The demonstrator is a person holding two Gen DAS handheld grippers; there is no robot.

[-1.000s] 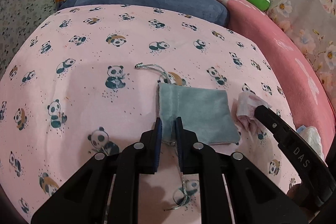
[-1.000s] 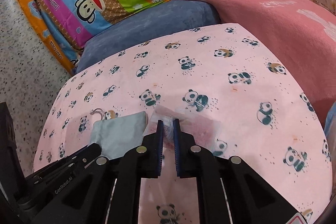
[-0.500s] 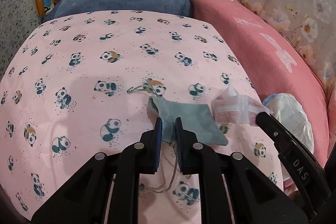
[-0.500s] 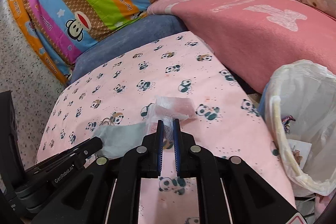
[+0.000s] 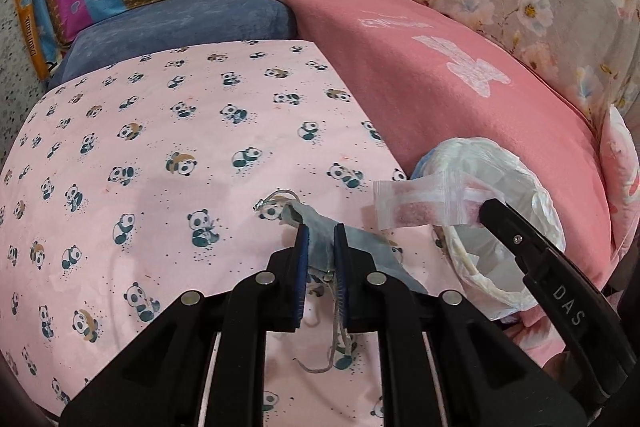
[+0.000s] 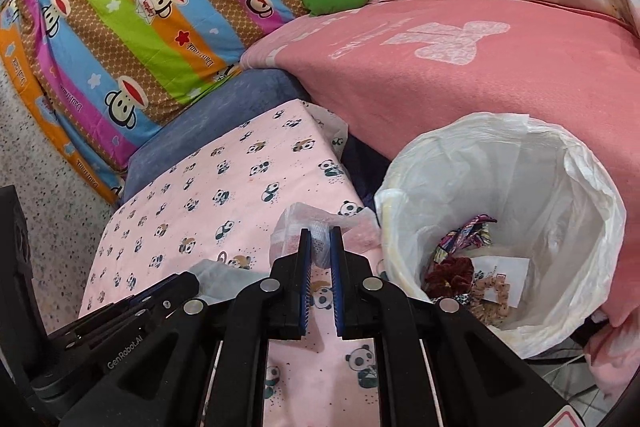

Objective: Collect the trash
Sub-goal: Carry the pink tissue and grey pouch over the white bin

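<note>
While both grippers are held above panda sheet [image 5: 168,131], each is closed on one item. Left gripper [image 5: 320,239]: fingers narrow, grey pouch [image 5: 320,247] pinched, lifted off sheet, cord [image 5: 336,339] hung below. Right gripper [image 6: 319,239]: fingers narrow, clear zip bag [image 6: 304,223] with pink grains clamped, kept just beside bin rim. Bin [image 6: 560,187] with white liner placed at right, against pink blanket [image 6: 440,75]; scrunchies [image 6: 456,267] and paper [image 6: 504,267] seen inside.
</note>
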